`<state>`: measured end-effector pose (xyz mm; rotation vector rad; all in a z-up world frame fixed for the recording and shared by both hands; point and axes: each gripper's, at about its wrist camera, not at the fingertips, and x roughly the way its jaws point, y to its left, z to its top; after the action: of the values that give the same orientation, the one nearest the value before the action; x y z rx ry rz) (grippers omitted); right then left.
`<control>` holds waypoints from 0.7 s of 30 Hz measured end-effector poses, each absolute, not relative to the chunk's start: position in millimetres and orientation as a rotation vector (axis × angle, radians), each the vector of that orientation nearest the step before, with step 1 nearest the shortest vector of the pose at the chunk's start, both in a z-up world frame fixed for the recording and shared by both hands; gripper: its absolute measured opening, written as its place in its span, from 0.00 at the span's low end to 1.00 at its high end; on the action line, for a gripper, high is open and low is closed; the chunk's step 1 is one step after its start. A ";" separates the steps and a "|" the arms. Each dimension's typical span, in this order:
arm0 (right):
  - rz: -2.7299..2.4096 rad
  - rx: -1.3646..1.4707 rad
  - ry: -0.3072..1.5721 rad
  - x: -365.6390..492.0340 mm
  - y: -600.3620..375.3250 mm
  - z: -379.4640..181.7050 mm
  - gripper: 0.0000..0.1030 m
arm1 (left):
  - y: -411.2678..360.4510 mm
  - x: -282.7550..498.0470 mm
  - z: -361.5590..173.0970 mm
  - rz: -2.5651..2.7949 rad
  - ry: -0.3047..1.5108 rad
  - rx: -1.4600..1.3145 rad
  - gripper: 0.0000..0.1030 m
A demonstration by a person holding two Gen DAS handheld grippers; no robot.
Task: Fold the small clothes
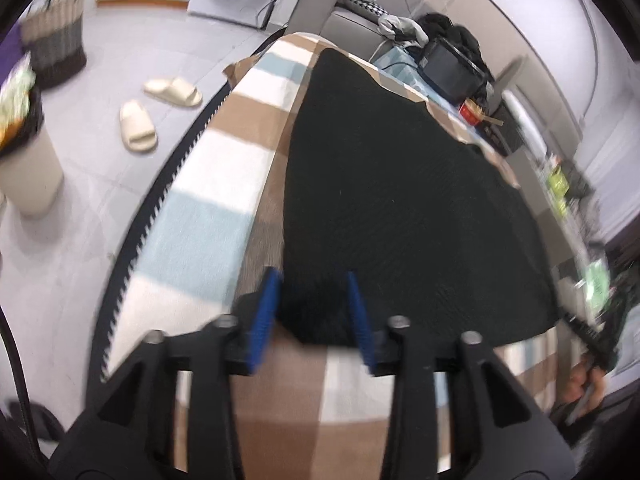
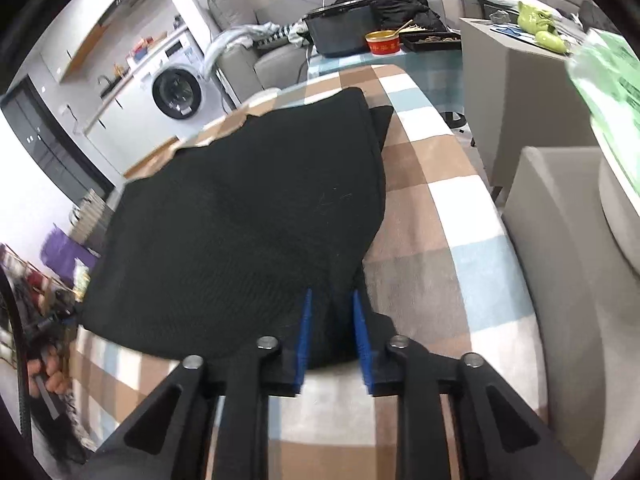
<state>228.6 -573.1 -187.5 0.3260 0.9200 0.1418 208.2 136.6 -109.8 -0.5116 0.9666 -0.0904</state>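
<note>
Presently I see both tongs, left tongs point(image 1: 314, 308) and right tongs point(image 2: 331, 328), partly open around the near edge of the black garment point(image 1: 400, 200). It lies flat on the checked tabletop point(image 2: 440, 208).

Left claw point(image 1: 314, 300) astride black garment point(image 1: 400, 200)

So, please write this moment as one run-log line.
left hand-held gripper: open at black garment | right hand-held gripper: open at garment | checked blanket

black knit garment point(image 2: 240, 216), flat on checked cloth point(image 2: 432, 216)
</note>
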 end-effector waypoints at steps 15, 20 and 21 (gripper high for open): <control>0.160 0.722 0.894 185.8 -585.6 -212.7 0.48 | 135.5 186.7 -139.3 -0.093 0.895 -0.850 0.48; 0.116 0.787 0.855 193.1 -589.7 -218.6 0.48 | 120.9 200.8 -127.3 -0.060 0.819 -0.782 0.16; 0.113 0.804 0.849 196.4 -590.2 -219.9 0.48 | 120.5 200.9 -125.6 -0.059 0.804 -0.786 0.13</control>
<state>196.4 -590.2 -219.9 0.8036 0.8488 0.1125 200.9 120.5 -125.6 -0.7861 0.8036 -0.0588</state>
